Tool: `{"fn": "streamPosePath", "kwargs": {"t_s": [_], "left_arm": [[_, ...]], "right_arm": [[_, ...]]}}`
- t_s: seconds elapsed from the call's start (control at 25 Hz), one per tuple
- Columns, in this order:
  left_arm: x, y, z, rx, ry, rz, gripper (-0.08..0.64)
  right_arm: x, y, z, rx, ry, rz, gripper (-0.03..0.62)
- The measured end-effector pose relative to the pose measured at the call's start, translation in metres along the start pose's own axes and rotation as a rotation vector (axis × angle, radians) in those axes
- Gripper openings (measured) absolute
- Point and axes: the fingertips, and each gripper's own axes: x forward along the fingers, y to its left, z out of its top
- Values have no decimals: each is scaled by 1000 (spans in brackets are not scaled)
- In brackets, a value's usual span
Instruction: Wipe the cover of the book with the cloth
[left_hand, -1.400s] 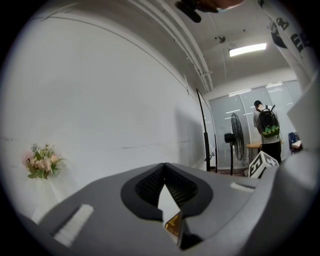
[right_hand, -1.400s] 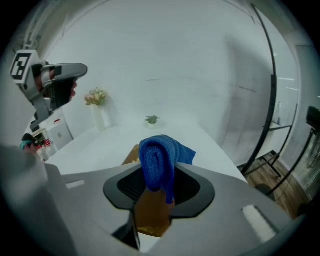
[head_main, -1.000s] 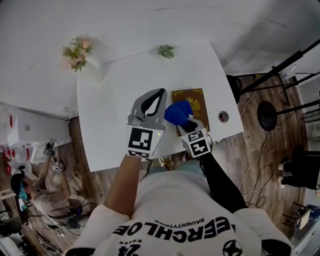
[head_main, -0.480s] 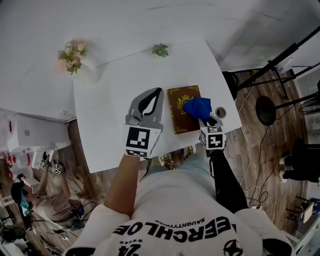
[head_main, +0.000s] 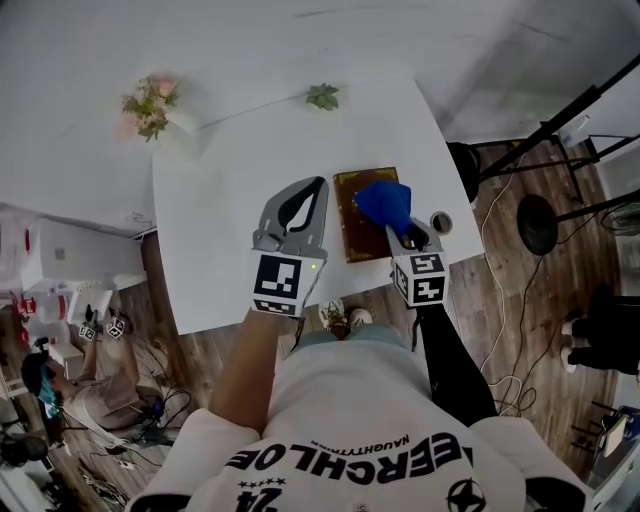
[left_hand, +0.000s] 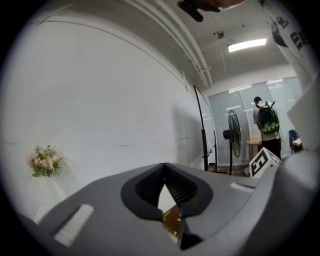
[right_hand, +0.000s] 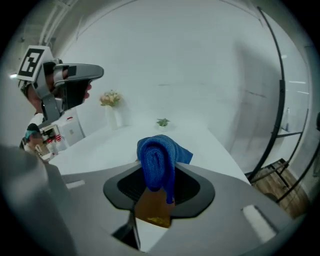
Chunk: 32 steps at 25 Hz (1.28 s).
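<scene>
A brown book with gold print (head_main: 356, 220) lies on the white table (head_main: 220, 200) near its front right edge. My right gripper (head_main: 400, 228) is shut on a bunched blue cloth (head_main: 384, 201), which rests on the book's far right part. In the right gripper view the blue cloth (right_hand: 157, 159) sticks up between the jaws, and the book (right_hand: 151, 209) shows beneath them. My left gripper (head_main: 319, 184) hovers just left of the book, shut, with nothing in it. Through the left gripper's (left_hand: 165, 166) jaw gap a sliver of the book (left_hand: 172, 221) shows.
A vase of pink flowers (head_main: 150, 104) and a small green plant (head_main: 323, 97) stand at the table's far edge. A small round object (head_main: 440, 222) sits right of the book. Black stands (head_main: 545, 140) rise at the right. A person (head_main: 70, 370) sits on the floor at the left.
My right gripper has dragged the cloth across the cover from the book's near left part to its right side, then slightly farther away. The left gripper has stayed put.
</scene>
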Motion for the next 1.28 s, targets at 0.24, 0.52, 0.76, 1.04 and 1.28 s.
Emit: {"fn": "streamPosePath", "kwargs": {"t_s": [0.24,0.52,0.76,1.04,1.28], "left_arm": [[-14,-17,-2,6,22,22,58],[-26,-36,8,27,23,45,58],[-32,-50,11,31,14,74,58],[-41,-68,8,35,10,99,58],[-51,-70,10,42,7,126,58]], "right_arm": [[15,81,-39,-80,189,212,127],[10,51,-55,-127,248,149,127],[-11,-29,-75,-35,257,-8,127],[-29,-57,-77,12,207,-43,127],[-29,2,-25,-81,27,100,127]]}}
